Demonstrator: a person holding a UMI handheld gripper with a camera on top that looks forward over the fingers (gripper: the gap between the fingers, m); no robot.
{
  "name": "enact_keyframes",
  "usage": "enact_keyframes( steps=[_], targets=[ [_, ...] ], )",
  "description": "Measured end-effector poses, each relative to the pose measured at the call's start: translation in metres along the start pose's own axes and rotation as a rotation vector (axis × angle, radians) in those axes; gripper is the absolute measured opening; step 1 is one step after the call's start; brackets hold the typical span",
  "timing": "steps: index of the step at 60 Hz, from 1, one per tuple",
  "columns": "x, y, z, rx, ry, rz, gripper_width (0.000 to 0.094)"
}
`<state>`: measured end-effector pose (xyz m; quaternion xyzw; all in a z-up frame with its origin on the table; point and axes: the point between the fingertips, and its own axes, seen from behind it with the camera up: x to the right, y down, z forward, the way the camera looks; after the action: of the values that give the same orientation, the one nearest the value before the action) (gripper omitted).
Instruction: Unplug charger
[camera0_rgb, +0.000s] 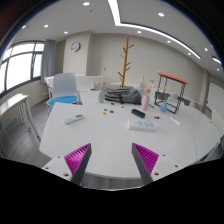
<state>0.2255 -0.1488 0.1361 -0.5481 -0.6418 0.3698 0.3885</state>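
Place: an office or meeting room
Signs: white table (100, 135), blue chair (63, 92), wall clock (75, 46), windows (18, 70), recessed ceiling lights (85, 4)

1 table (110, 150), 1 chair (63, 90), 1 coat stand (125, 58), 1 wall clock (75, 46).

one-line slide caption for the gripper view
Open gripper held above a white table in a meeting room, nothing between its fingers, small items scattered well beyond them.

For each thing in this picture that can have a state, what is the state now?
gripper: open, holding nothing, above the table's near edge.
white table: bears small items, none between the fingers.
coiled cable: lying on the far side of the table, untouched.
blue chair: unoccupied, at the table.
charger: cannot tell where it is.
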Motion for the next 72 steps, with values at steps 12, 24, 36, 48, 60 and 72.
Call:
enact_keyframes(
  steps=[12,24,36,48,60,72],
  targets=[
    [0.071,0.004,0.015,-0.009,0.073,0.025,0.0851],
    [0.140,0.017,0.034,-0.035,0.131,0.067,0.0847],
    [0.201,0.015,0.065,-0.024,0.182,0.063,0.0847],
    [0.232,0.009,0.130,0.002,0.166,0.080,0.0853],
    [0.238,0.007,0.214,0.005,0.119,0.084,0.0848],
    [0.242,0.001,0.287,-0.006,0.080,0.129,0.0849]
  ],
)
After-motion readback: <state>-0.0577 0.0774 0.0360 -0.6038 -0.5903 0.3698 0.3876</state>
